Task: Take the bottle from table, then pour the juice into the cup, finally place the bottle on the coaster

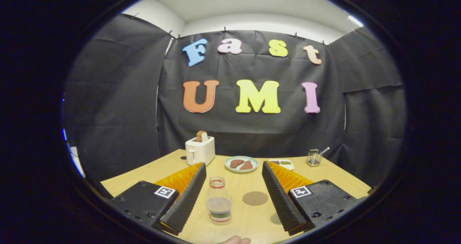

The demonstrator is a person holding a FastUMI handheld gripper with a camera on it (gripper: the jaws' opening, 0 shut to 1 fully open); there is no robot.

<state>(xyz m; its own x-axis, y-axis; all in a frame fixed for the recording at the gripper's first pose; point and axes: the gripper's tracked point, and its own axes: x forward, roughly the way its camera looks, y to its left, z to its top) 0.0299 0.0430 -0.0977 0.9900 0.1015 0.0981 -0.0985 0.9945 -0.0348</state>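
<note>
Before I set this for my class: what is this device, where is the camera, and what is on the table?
A person holds a hand gripper with two fingers. The camera rides on it, looking forward along them. The fingers are open and hold nothing. Between them an uncapped bottle stands on the wooden table, nearer one finger, with a round coaster beside it. Beyond are a toaster with bread, a plate of food, a small tray and a wire basket.

Light wooden table (151, 172). On it: clear plastic bottle (218, 200) standing upright between open gripper (232, 197) fingers, round brown coaster (255, 198) beside it; beyond, white toaster (200, 150), pale round plate (241, 164), small white tray (282, 163), wire basket (314, 158).
</note>
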